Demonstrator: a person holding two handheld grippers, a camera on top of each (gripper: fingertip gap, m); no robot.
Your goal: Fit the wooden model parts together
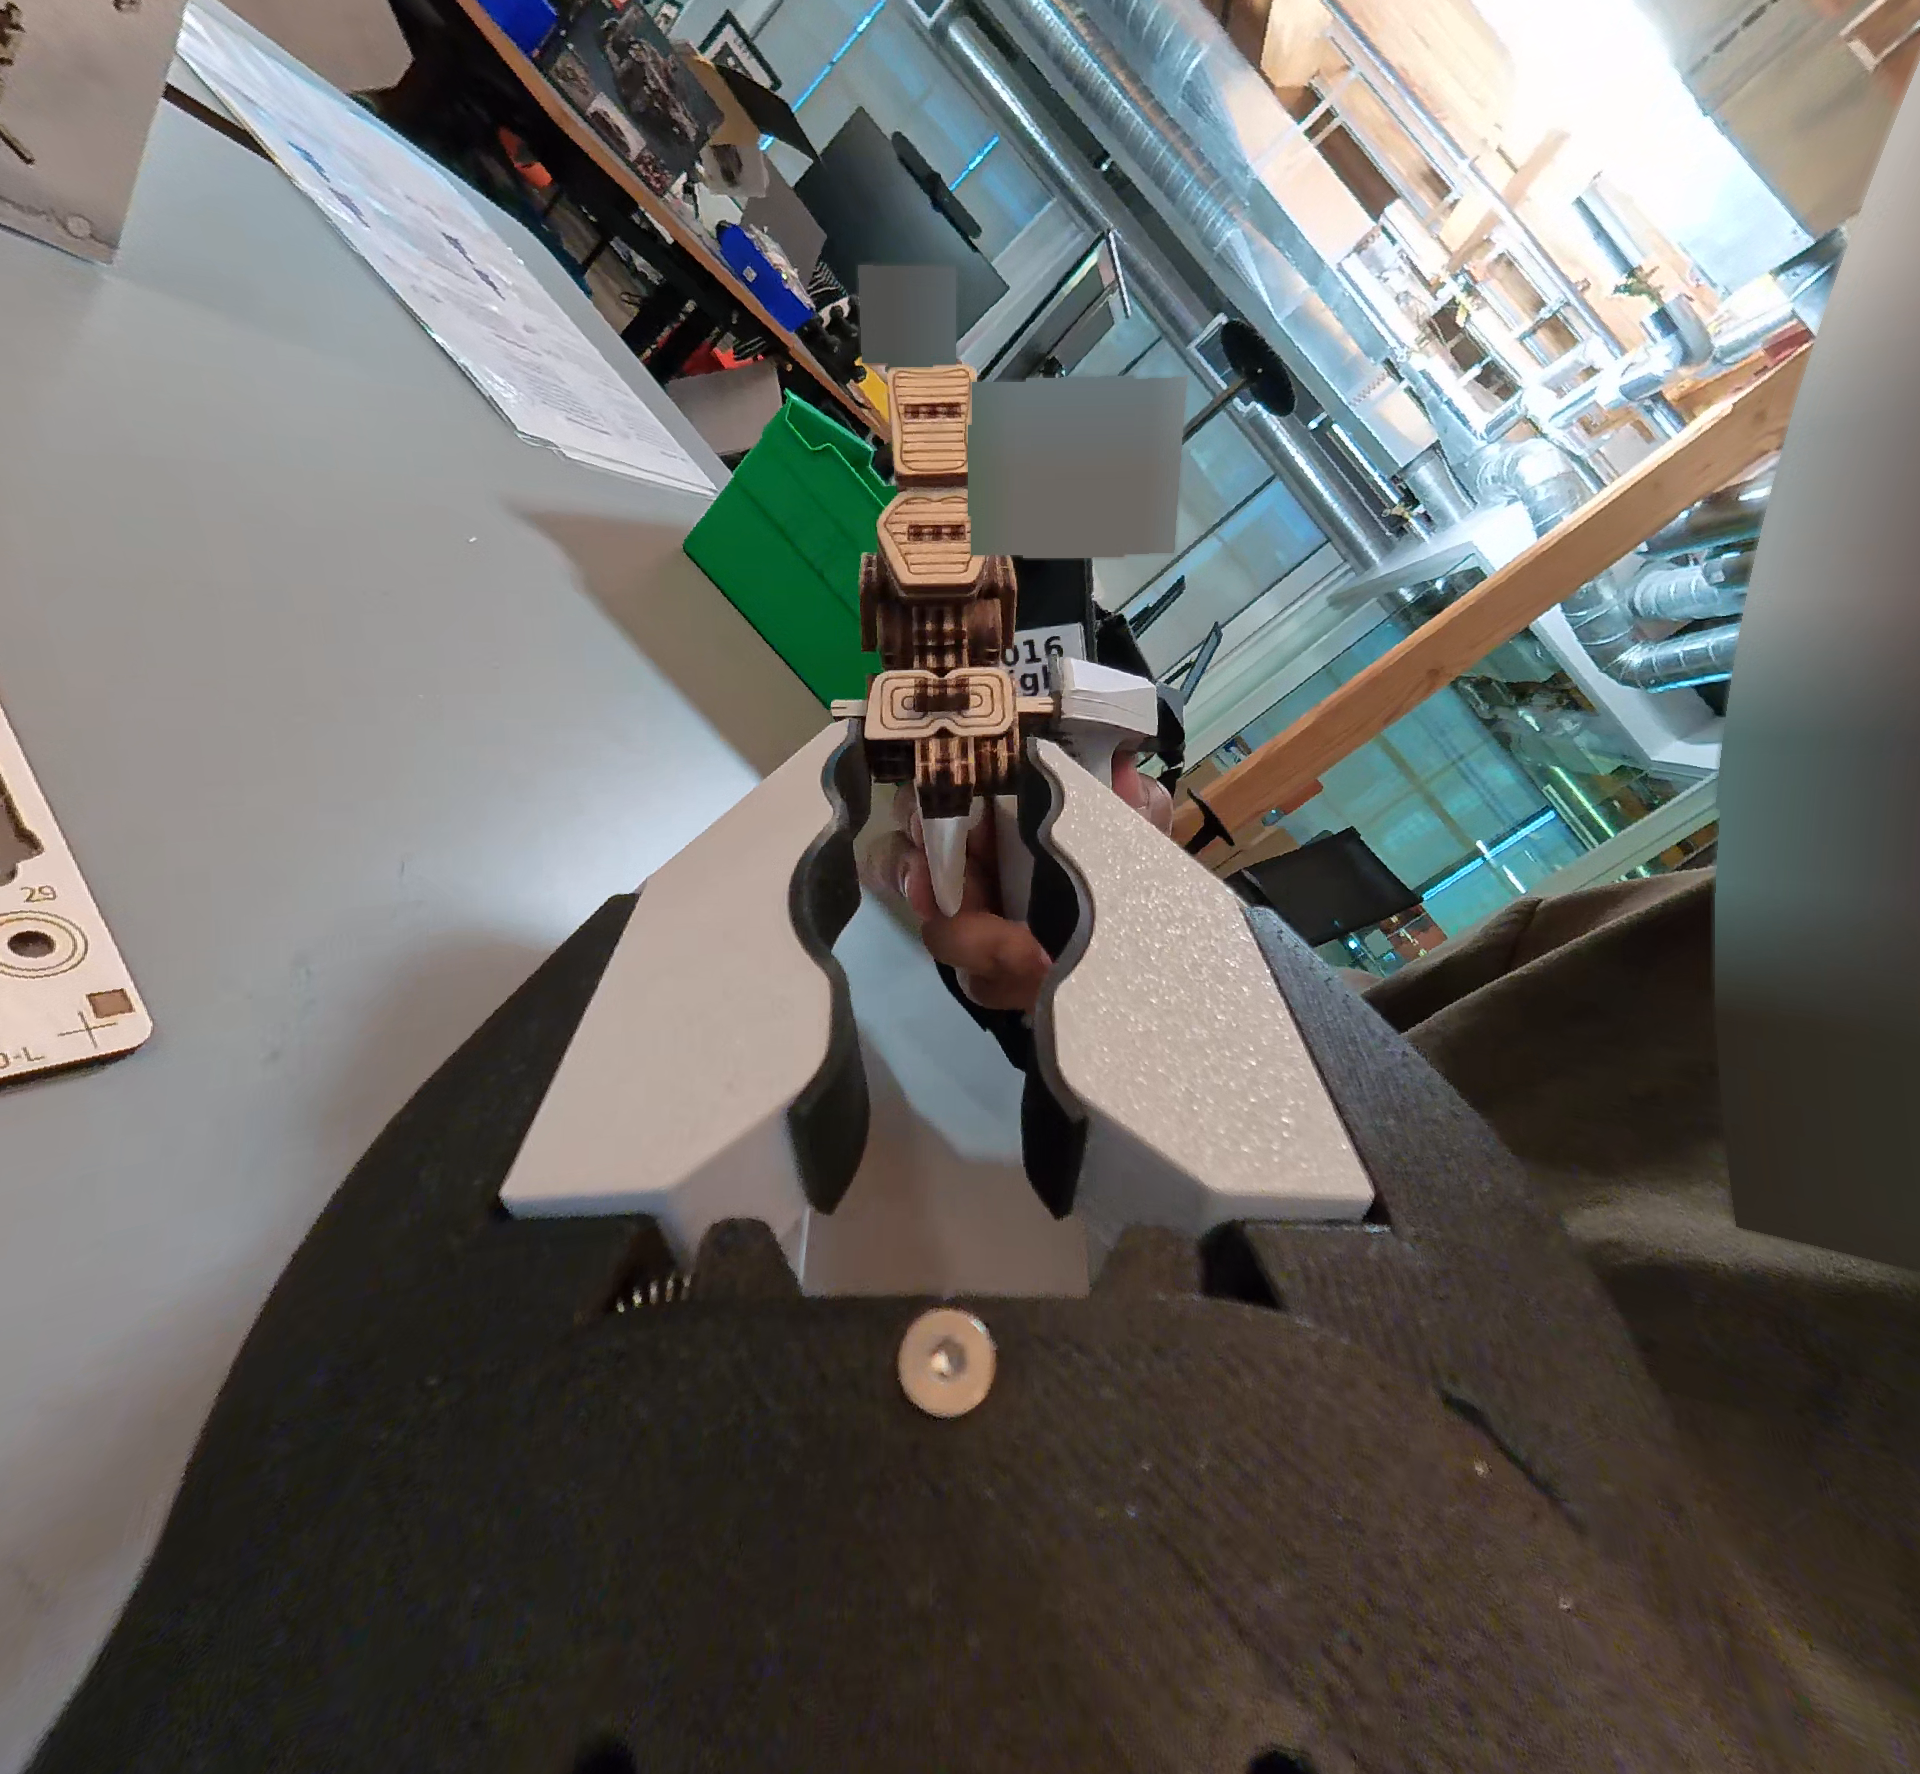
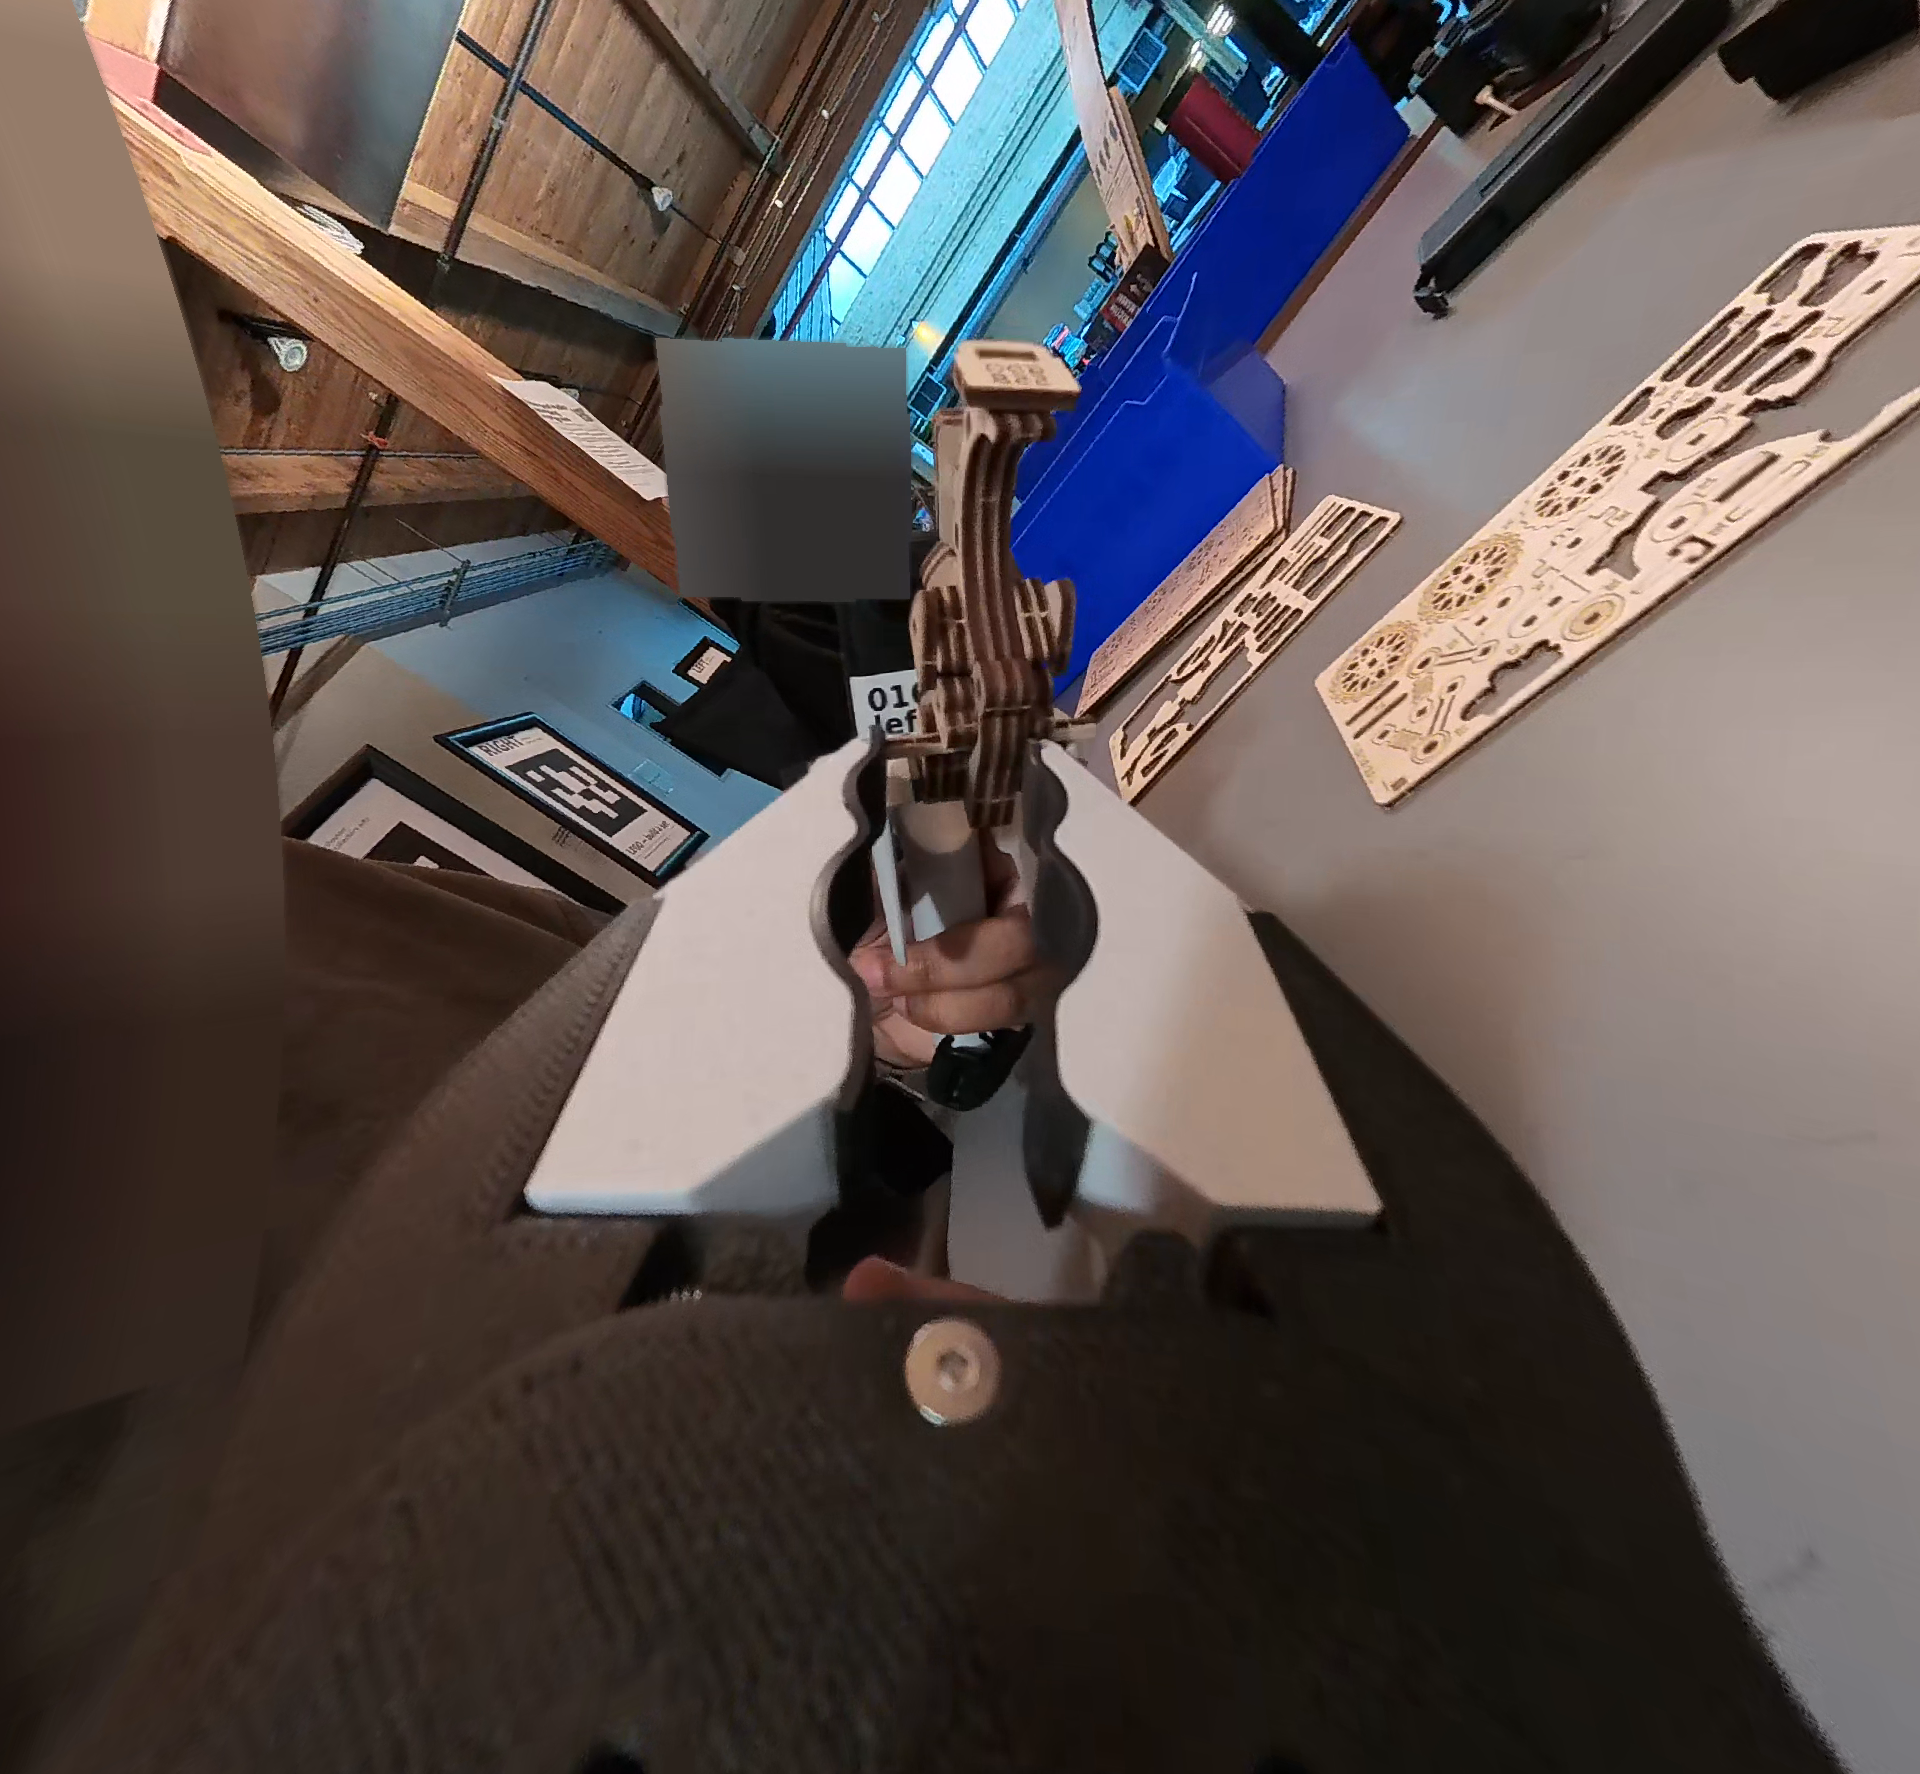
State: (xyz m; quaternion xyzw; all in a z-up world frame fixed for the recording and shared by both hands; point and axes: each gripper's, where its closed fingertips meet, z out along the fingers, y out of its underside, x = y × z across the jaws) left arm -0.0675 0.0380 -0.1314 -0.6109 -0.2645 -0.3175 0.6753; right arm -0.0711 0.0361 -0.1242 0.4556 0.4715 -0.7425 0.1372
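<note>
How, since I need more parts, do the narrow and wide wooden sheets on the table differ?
The narrow sheet lies beside the blue bin; the wide sheet lies farther from it. The narrow sheet is mostly empty cut-outs; the wide sheet still holds round gear-like parts. Both are pale plywood, flat on the grey table.
</note>
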